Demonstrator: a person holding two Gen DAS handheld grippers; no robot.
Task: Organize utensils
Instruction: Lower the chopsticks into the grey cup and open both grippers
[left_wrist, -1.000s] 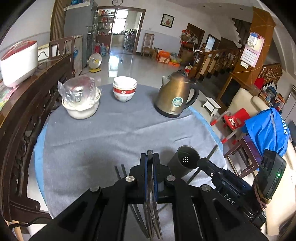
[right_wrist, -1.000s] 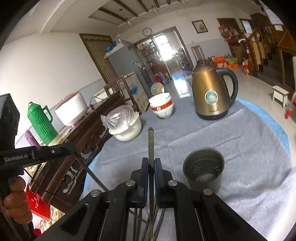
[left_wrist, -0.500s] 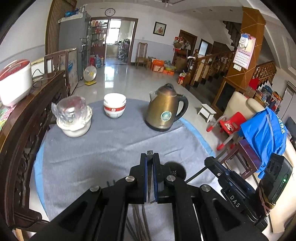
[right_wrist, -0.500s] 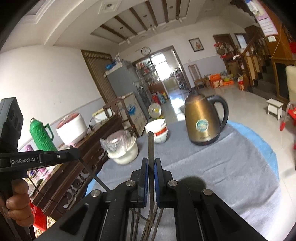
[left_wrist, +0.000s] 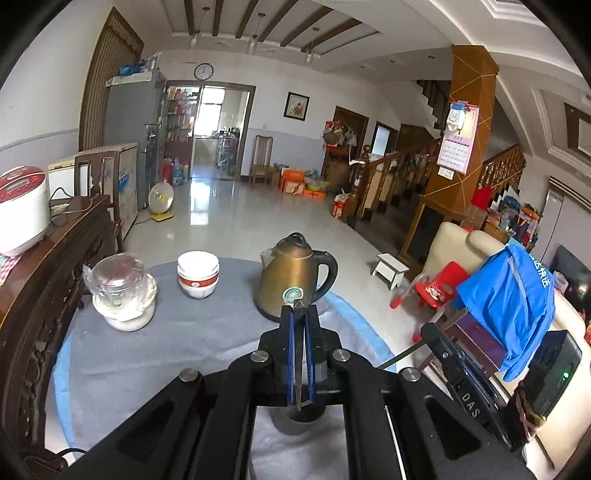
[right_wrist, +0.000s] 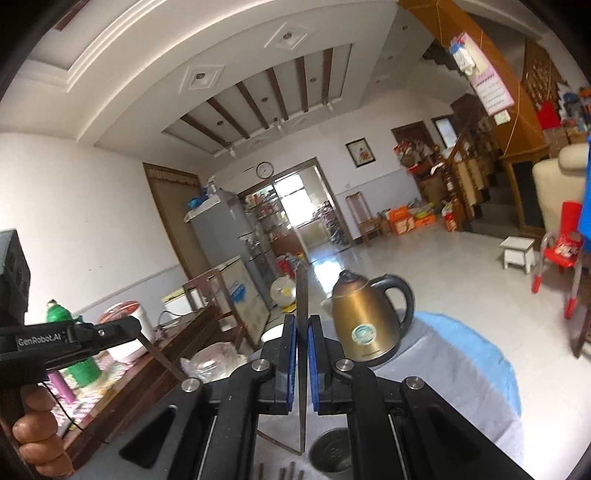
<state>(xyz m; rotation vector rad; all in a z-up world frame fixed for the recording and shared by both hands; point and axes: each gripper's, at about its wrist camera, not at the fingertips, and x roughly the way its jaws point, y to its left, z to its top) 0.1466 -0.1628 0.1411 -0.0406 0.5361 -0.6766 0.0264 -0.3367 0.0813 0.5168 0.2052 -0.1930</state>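
My left gripper is shut on a thin dark chopstick, held above the table. Right beneath its jaws stands the dark grey utensil cup, upright on the grey cloth. The right gripper is shut on another chopstick that runs upright between its blue pads, its lower end hanging just left of the cup. Each view shows the other gripper: the right gripper with its slanting chopstick, and the left gripper in a person's hand. Several loose chopsticks lie by the cup.
A bronze kettle stands at the table's far side, with stacked white-and-red bowls and a plastic-wrapped bowl to its left. A dark wooden sideboard borders the left edge. Red chair and blue cloth sit right.
Both grippers have risen and tipped upward, each still clamped on its chopstick. The cup has slid down to the bottom of both views, and more of the room and ceiling shows.
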